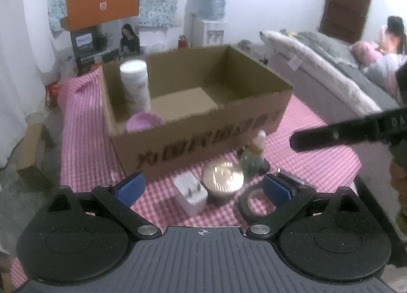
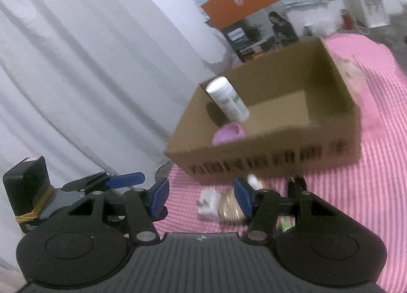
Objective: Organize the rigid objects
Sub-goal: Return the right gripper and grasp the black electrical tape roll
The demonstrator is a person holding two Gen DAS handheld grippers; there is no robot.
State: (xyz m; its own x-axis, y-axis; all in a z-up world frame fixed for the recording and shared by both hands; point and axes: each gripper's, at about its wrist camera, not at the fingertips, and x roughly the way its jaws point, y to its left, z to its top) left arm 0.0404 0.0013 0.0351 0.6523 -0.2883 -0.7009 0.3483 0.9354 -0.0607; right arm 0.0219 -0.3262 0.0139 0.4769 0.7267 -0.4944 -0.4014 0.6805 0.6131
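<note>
An open cardboard box [image 1: 201, 140] [image 2: 269, 150] stands on the pink checked cloth. Inside it a white bottle [image 1: 134, 84] [image 2: 227, 99] stands in a corner beside a pink round piece [image 1: 143, 121] [image 2: 229, 134]. Before the box lie a white plug adapter [image 1: 190, 195] [image 2: 207, 202], a gold-lidded jar [image 1: 223, 178] [image 2: 230, 207], a green dropper bottle [image 1: 253, 157] and a tape roll [image 1: 257, 204]. My left gripper [image 1: 203, 188] is open above them, holding nothing. My right gripper [image 2: 201, 196] is open and empty, short of the box; one of its fingers [image 1: 330, 136] reaches in from the right.
The cloth-covered table [image 1: 84, 140] ends at the left over the floor. A bed [image 1: 330, 69] with a person lying on it is at the right. Behind the box stand a printed carton [image 1: 101, 39] and a water dispenser [image 1: 211, 13]. White curtains [image 2: 89, 64] hang on the left.
</note>
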